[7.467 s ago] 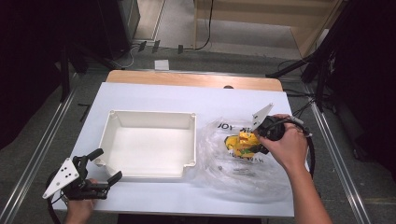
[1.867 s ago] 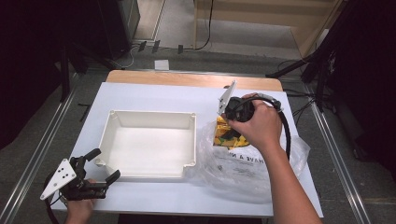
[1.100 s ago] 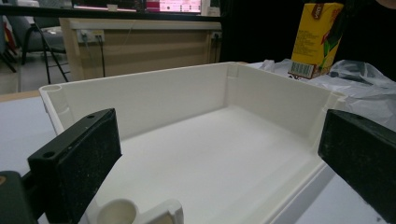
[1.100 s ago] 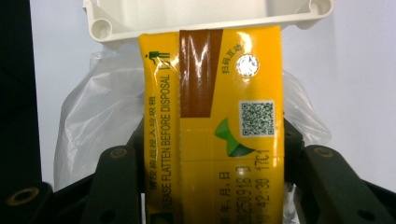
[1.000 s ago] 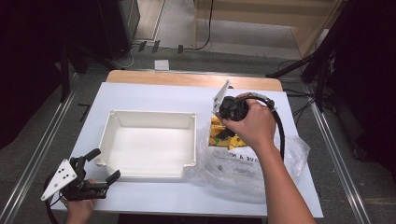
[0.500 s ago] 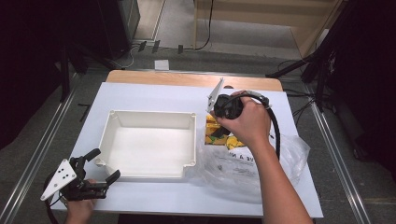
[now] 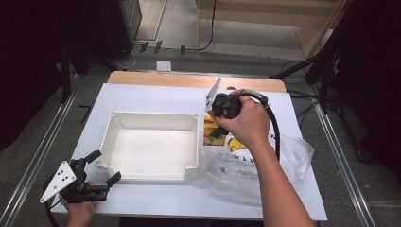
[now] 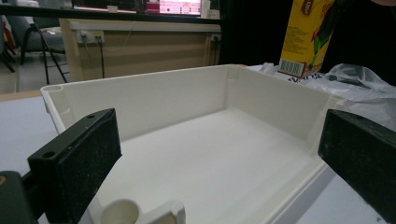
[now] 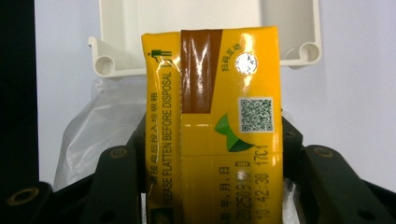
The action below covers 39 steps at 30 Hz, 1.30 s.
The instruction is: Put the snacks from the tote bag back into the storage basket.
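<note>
Right gripper view has the carton [image 9: 212, 126] clamped between the jaws, long axis running straight out along them, its far end already over the near rim of the bin [image 9: 112, 60]. High view puts the right gripper [image 7: 218, 118] just off the bin's right edge [image 7: 196, 142], above the bag [image 7: 255, 165] on the table's right side, so I'd guess it just needs to shift left. Left gripper [image 7: 101, 166] sits wide open with nothing in it at the front-left corner, farther off.
</note>
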{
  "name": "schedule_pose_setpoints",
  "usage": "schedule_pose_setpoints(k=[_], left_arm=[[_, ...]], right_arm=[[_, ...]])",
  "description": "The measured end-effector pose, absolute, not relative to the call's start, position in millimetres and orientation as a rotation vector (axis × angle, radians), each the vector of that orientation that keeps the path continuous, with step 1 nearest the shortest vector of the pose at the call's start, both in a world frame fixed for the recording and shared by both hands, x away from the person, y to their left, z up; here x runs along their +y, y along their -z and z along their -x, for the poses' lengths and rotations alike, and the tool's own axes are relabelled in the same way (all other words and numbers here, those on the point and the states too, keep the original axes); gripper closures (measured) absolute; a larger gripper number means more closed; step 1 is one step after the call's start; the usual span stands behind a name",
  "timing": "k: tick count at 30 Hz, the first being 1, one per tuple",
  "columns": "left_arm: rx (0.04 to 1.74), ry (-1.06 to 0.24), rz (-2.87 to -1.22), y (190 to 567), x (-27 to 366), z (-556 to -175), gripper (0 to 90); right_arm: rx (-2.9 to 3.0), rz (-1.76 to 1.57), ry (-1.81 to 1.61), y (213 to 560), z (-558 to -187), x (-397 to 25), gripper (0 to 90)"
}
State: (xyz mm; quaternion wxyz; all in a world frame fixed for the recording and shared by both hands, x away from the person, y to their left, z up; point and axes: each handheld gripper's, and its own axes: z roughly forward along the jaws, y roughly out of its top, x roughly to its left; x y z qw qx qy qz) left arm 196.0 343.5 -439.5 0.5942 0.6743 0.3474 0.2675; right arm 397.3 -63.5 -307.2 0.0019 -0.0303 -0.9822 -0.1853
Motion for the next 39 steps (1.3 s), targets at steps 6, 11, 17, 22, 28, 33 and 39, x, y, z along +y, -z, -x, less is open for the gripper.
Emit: schedule_pose_setpoints(k=[6,11,17,22,28,33,39], left_arm=[[0.808,-0.619,-1.563,440,344,-196,0.0],[0.807,-0.621,-1.565,440,344,-196,0.0],[0.806,-0.622,-1.567,439,344,-196,0.0],[0.806,-0.621,-1.566,440,343,-196,0.0],[0.804,-0.62,-1.566,439,344,-196,0.0],[0.806,-0.622,-1.567,439,344,-196,0.0],[0.804,-0.622,-1.565,439,344,-196,0.0]], right_arm=[[-3.092,0.085,0.601,305,-398,-60,52.0],[-3.097,0.073,0.598,303,-398,-56,52.0],[-3.101,0.063,0.603,300,-399,-51,52.0],[-3.103,0.051,0.611,299,-399,-47,52.0],[-3.096,0.046,0.595,297,-398,-41,52.2],[-3.099,0.035,0.602,296,-399,-38,52.3],[-3.099,0.047,0.593,295,-398,-33,52.3]])
